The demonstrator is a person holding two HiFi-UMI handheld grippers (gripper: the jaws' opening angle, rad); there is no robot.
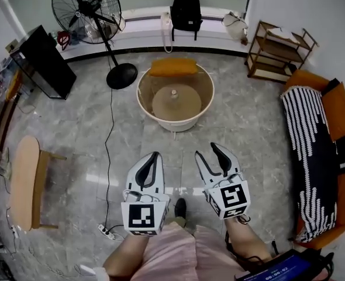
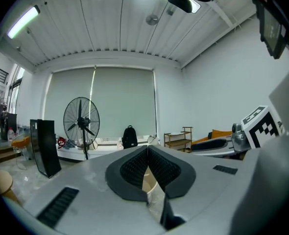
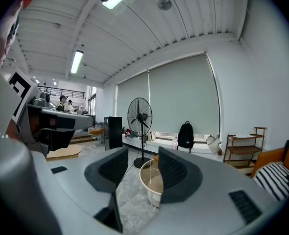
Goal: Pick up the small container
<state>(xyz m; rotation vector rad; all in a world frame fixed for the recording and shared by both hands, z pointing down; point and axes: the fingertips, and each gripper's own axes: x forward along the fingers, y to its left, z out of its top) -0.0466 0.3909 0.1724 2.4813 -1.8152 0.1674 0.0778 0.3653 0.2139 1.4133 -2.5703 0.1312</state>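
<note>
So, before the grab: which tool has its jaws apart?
The right tool; its jaws stand apart, while those of the left tool meet at the tips.

Floor (image 1: 248, 116) glossy grey marbled stone; left hand-held gripper (image 1: 155, 155) and right hand-held gripper (image 1: 206, 151) smooth matt white plastic, pads (image 2: 134, 168) black ribbed; shelf (image 1: 278, 54), bench (image 1: 26, 180) bare wood; backpack (image 1: 186, 10) matt black cloth.

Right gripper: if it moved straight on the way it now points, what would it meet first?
The right gripper would probably meet the round tub seen between its open jaws; only floor lies before it, though depth is unclear.
</note>
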